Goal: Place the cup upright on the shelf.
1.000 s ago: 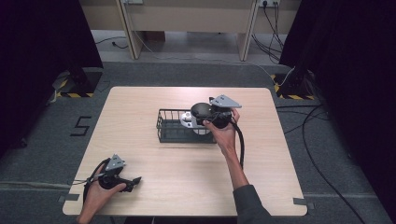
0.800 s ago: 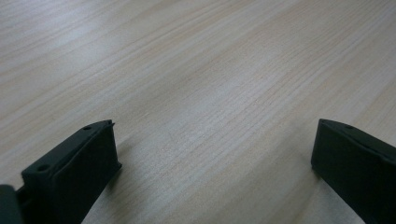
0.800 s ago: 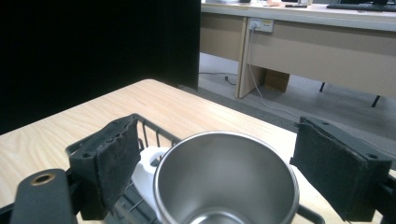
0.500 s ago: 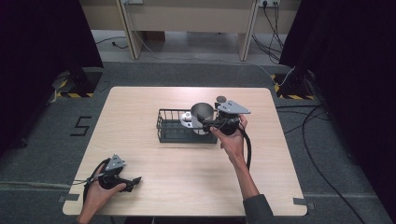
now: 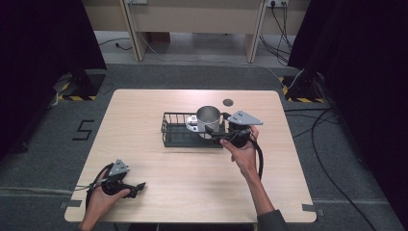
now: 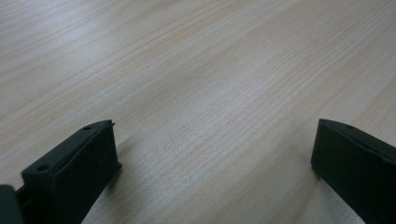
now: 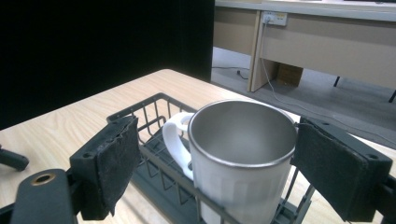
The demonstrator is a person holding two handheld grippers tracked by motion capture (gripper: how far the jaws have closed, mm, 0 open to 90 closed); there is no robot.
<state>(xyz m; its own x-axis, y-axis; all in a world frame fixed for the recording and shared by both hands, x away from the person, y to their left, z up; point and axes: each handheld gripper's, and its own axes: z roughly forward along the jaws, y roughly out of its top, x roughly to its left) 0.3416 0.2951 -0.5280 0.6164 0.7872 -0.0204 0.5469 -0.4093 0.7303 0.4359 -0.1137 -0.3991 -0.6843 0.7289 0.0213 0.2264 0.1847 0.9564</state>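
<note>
right hand-held gripper (image 7: 212, 179): jaws wide apart, gripping nothing | mug (image 7: 240, 154) upright between them in wire basket (image 7: 154, 140), its base cut off; contact with right pad unclear | left hand-held gripper (image 6: 212, 168): released, low over bare surface (image 6: 196, 70)

Lab recording bay, black curtains (image 5: 43, 43), hazard-taped stands (image 5: 77, 84), floor cables (image 5: 332, 144)

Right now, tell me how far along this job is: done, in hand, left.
Done: the steel mug stands upright inside the black wire basket, at its right end. In hand: the right claw is open, a jaw on each side of the mug, not clamped. Whether it is placing or fetching, I cannot tell. Left: either closing on the mug or backing away; the left claw rests open on the table.
</note>
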